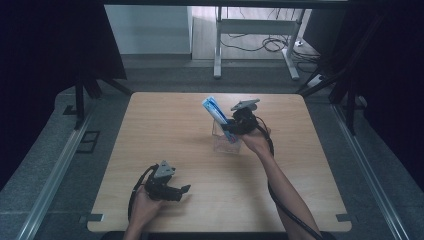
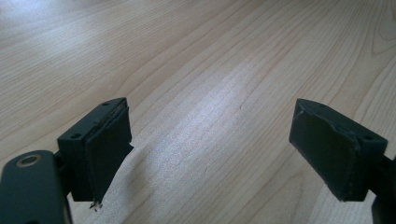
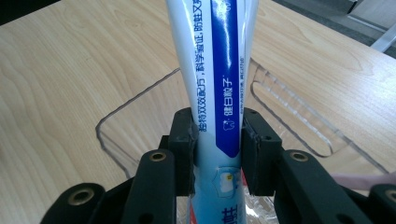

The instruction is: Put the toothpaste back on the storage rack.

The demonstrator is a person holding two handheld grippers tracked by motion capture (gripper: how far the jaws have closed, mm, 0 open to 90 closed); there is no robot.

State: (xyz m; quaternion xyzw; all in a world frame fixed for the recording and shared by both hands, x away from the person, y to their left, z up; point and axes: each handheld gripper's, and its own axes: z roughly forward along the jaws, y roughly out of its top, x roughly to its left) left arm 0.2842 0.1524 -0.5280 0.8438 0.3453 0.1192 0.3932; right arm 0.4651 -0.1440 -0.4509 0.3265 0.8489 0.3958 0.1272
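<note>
A white and blue toothpaste tube (image 1: 216, 112) (image 3: 219, 70) stands tilted in a clear plastic container (image 1: 225, 143) (image 3: 135, 105) right of the table's middle. My right gripper (image 1: 231, 127) (image 3: 218, 149) is shut on the tube's lower part, with a pad pressed against each side. Near the table's front left, my left gripper (image 1: 185, 191) (image 2: 215, 154) rests low over bare wood, its jaws open with nothing between them.
The light wooden table (image 1: 165, 125) has bare wood around the container and in front of the left gripper. Beyond the far edge are a white desk frame (image 1: 220, 45) and floor cables (image 1: 270, 42). Dark curtains hang at both sides.
</note>
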